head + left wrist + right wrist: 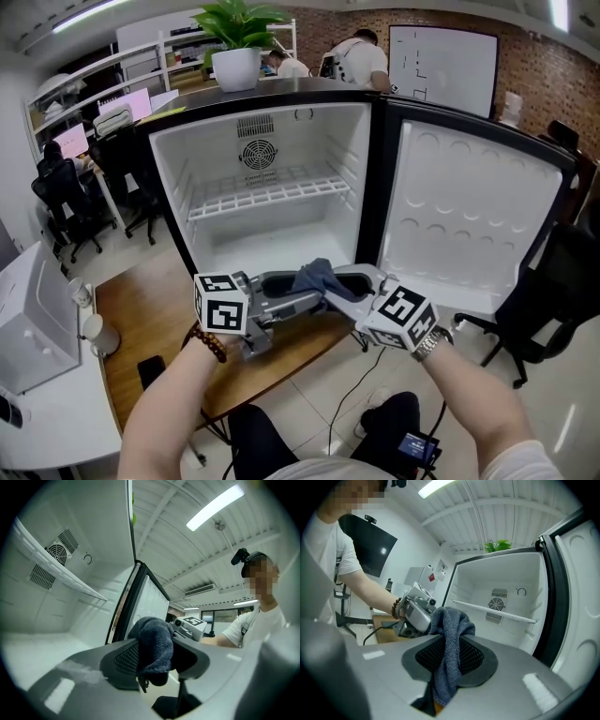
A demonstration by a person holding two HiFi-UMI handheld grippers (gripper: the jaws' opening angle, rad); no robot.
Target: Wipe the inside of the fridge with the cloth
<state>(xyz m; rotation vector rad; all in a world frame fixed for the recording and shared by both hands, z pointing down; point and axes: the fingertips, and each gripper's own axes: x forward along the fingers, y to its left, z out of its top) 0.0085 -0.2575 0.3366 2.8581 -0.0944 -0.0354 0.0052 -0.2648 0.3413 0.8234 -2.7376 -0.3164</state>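
Before the open white fridge (281, 131), the crumpled blue-grey cloth (317, 276) hangs clamped in the right gripper (450, 660) — the left gripper (157, 660) holds its 2 jaws slack around it. Wiping appears not yet begun.

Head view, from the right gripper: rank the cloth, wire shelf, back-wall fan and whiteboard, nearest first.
1. cloth, held by the right gripper.
2. wire shelf, midway up the fridge.
3. fan, on the fridge's back wall.
4. whiteboard, across the room.
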